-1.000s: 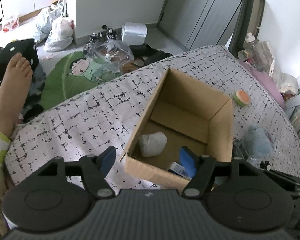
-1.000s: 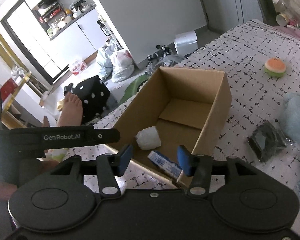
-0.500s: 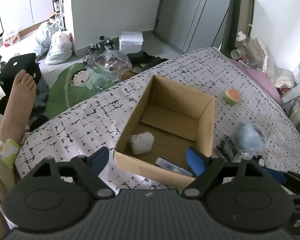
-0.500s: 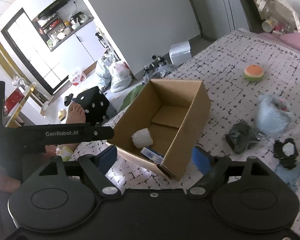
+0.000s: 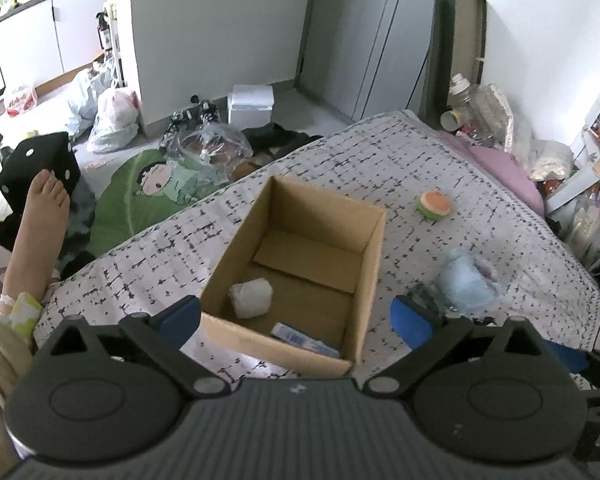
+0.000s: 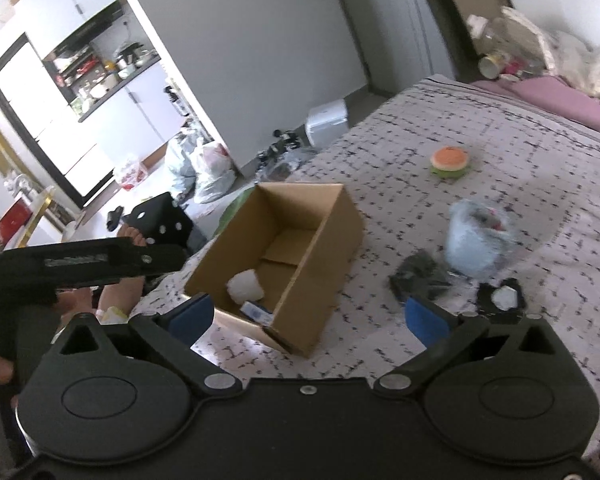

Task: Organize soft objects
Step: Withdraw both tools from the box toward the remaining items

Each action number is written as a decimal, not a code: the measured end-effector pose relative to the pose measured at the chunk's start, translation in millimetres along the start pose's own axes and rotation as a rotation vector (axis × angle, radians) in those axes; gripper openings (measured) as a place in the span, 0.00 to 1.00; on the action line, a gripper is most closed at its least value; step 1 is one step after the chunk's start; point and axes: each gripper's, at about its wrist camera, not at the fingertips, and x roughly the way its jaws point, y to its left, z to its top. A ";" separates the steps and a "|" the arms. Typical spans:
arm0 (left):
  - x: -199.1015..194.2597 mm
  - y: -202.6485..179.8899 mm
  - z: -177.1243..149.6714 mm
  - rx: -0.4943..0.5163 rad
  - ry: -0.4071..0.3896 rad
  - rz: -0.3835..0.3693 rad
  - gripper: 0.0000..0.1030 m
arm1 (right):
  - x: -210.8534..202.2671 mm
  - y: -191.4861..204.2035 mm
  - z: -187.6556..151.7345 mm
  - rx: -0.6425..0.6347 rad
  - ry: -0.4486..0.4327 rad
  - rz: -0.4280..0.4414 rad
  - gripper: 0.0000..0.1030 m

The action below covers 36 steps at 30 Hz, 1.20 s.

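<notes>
Cardboard box (image 6: 320,240) holds white bundle (image 6: 246,286) (blurry, maybe cloth).

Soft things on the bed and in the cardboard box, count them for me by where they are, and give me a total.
In the cardboard box: 2, a white bundle and a blue-and-white packet.
On the bedspread: 4, an orange-and-green plush, a pale blue plush, a black packet and a black-and-white item.
Total: 6.

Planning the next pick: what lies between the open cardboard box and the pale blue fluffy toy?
In the right wrist view, only a crumpled black packet lies between cardboard box and blue toy.
</notes>
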 end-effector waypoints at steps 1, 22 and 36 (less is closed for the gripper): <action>-1.6 -3.7 0.2 0.007 -0.004 0.001 1.00 | -2.4 -2.3 0.2 0.004 -0.002 -0.013 1.00; -13.5 -73.4 -8.3 0.074 -0.054 -0.047 1.00 | -29.1 -64.2 3.1 0.102 -0.058 -0.127 1.00; 15.8 -100.1 -11.7 0.082 0.007 -0.006 1.00 | -19.0 -122.7 -2.1 0.332 -0.035 -0.138 1.00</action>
